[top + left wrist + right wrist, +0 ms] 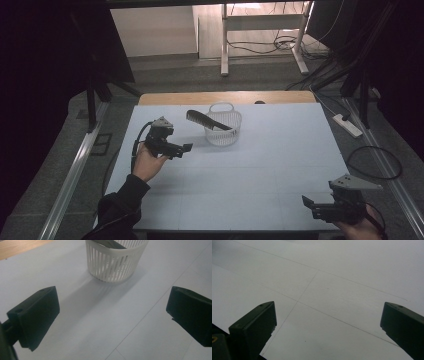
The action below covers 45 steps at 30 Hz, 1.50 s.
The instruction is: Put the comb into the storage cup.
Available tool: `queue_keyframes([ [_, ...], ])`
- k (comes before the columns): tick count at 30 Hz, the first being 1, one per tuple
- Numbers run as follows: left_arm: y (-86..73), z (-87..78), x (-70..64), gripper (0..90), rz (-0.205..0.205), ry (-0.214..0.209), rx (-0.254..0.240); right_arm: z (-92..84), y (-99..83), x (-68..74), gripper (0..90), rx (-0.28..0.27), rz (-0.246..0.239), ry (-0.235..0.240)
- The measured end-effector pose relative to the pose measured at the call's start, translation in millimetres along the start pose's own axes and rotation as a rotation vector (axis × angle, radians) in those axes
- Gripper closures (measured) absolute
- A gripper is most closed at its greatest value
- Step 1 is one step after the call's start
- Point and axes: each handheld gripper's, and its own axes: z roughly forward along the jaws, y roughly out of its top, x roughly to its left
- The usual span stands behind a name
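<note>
Resting on the pale, smooth, matte worktop, faintly lined into panels. Toward its far edge, a white slotted plastic basket, round and ribbed, with a dark toothed comb propped aslant across the rim, handle end out to the left. Just left of basket, left gripper, fingers wide apart, empty. Well nearer than basket, right gripper, likewise spread, empty. Probably between steps; next likely calls for aiming at the basket or comb.
</note>
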Motion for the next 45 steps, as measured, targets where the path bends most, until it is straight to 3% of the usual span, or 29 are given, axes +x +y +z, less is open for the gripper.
queue_keyframes([
  [25, -9.5, -24.3, -4.8, 0.0, -0.036, -0.019, -0.046, 0.4, 0.2, 0.4, 0.4, 0.002, -0.004, 0.002],
  [45, -21.5, -41.5, -17.4, 0.0, -0.018, -0.007, -0.064, 0.6, 0.2, 1.0, 0.4, 0.005, -0.009, 0.002],
])
